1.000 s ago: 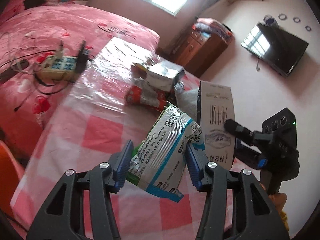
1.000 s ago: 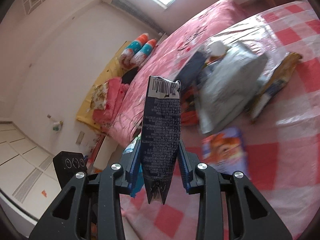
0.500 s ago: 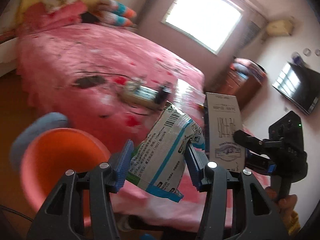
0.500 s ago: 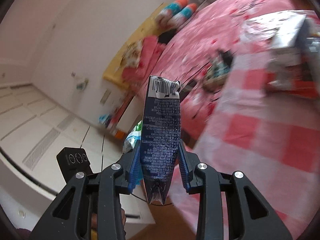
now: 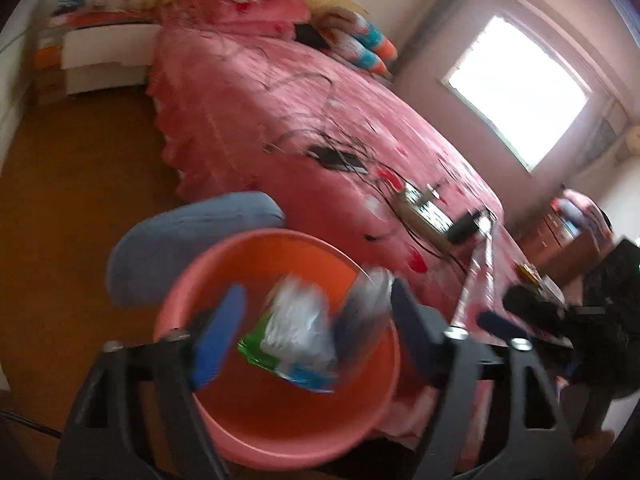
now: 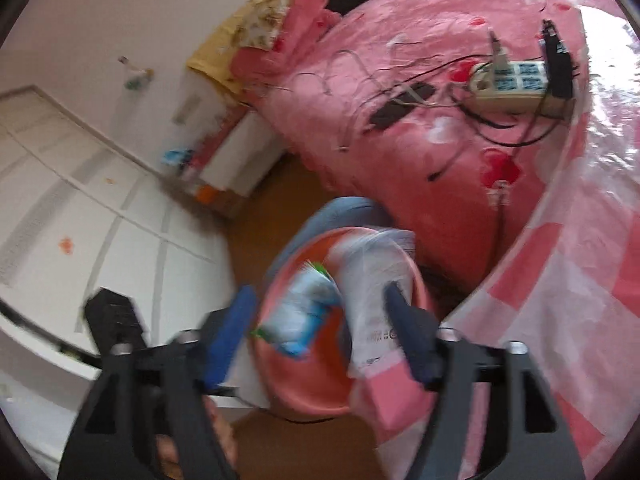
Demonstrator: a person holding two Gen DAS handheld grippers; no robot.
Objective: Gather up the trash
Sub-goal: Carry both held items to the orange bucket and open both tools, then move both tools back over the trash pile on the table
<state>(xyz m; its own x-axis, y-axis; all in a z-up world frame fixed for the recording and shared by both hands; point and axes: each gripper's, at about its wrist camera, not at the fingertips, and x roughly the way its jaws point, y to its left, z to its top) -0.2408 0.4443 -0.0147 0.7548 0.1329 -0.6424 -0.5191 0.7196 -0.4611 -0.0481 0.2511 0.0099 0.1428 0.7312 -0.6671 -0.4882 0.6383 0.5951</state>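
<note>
Orange basin (image 5: 280,408) below – both claws (image 5: 316,336) (image 6: 320,328) just opened, wrappers (image 5: 296,332) loose between

The right hand-held gripper (image 6: 320,320) has just spread its blue jaws, with nothing pressed between them. Below sits an orange basin (image 6: 304,380) on the brown floor (image 6: 280,184). A blurred white wrapper (image 6: 376,280) and a blue-and-green packet (image 6: 304,316) hang loose over it. A power strip (image 6: 512,80) lies on the pink bed (image 6: 400,140).
</note>
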